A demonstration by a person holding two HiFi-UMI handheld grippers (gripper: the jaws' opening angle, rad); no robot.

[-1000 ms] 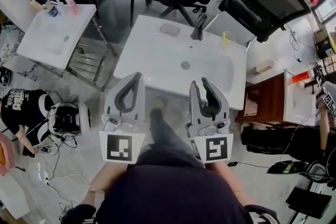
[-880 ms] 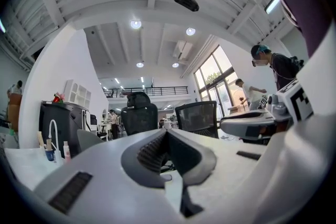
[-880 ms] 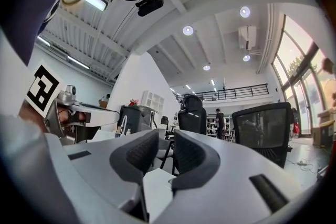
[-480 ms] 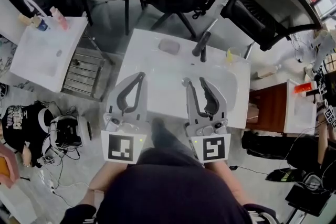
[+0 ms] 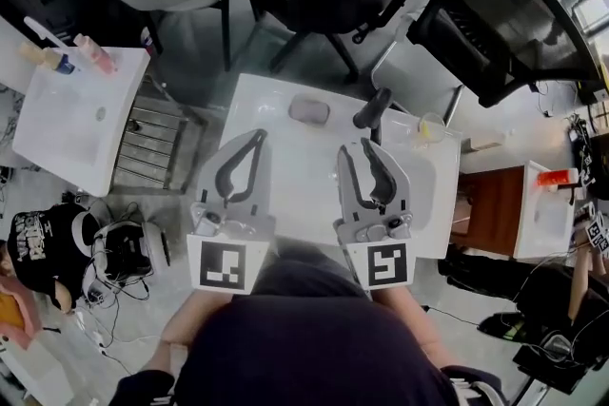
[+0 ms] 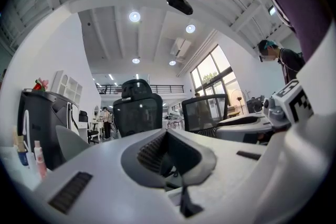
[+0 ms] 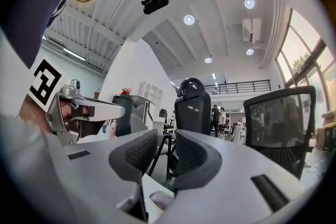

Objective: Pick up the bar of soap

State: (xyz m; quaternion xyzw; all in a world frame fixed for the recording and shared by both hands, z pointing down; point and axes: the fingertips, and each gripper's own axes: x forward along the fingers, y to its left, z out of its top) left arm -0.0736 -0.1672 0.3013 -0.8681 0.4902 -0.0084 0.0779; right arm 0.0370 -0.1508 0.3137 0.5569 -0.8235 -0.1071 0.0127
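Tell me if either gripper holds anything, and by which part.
Nothing is held. The left gripper is shut and empty; the right gripper has just been opening its jaws, nothing between them. The bar of soap lies on the sink.

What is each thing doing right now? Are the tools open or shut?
Soap, lying untouched on the sink rim, beside the faucet.
Left tool, shut, empty.
Right tool, open, jaws just been opening, nothing between them.
Faucet, no water seen running.
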